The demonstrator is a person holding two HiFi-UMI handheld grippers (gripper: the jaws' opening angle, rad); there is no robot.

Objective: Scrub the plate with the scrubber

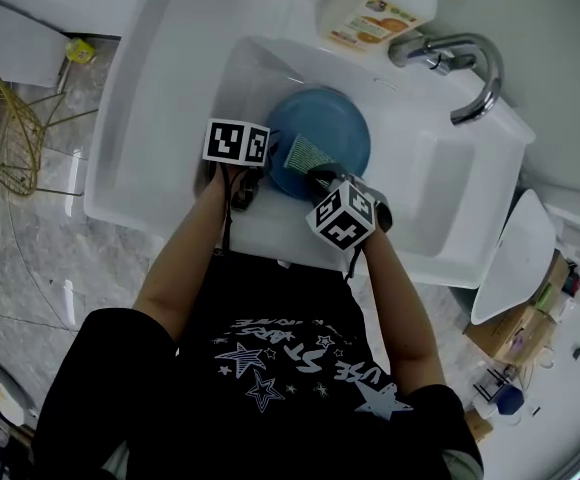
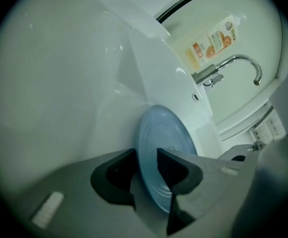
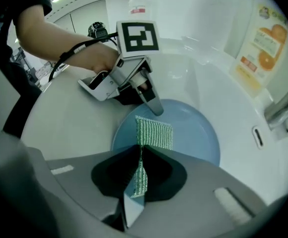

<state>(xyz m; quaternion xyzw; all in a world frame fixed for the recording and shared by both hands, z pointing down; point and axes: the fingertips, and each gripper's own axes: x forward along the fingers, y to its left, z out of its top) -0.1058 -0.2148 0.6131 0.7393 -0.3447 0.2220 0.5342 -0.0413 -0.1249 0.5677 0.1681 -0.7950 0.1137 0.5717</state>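
Blue plate [image 1: 338, 128] sits in the white sink [image 1: 430, 203] at frame centre in my head view. My left gripper [image 2: 146, 170] is clamped on its near-left rim, one jaw on each face. Green scrubber [image 3: 155, 133] lies flat against the plate's face, its tail pinched between the closed jaws of my right gripper [image 3: 140, 157]. Faucet [image 1: 465, 68] is at upper right and a detergent bottle [image 1: 375, 8] at top centre, behind the basin.
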